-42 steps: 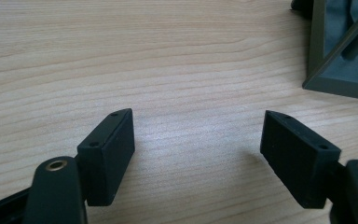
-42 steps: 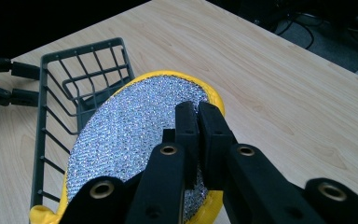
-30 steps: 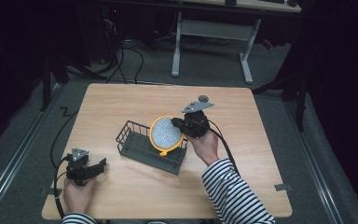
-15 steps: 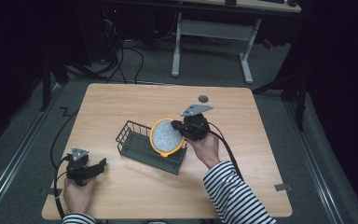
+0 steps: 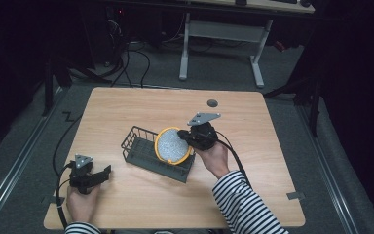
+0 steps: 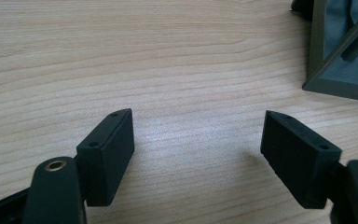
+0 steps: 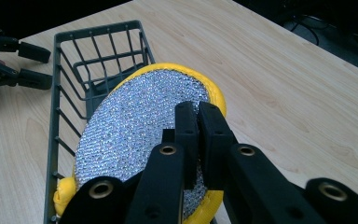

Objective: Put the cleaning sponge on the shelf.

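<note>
Right tongs (image 7: 198, 114) clamped on sponge (image 5: 171, 145) rim, tilted over rack (image 5: 141, 146) near surface (image 5: 126, 107) centre. Left tongs (image 6: 198, 158) agape, idle at 7 o'clock. Risk: thin edge grip slipping, sponge flopping outside rack.

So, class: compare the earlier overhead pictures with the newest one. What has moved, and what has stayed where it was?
The right gripper, shut on the rim of the yellow scouring pad, has eased it slightly down and left, further over the wire basket. Nothing was newly grasped or let go. The basket has not shifted, and the left gripper rests open on the table as before.
</note>
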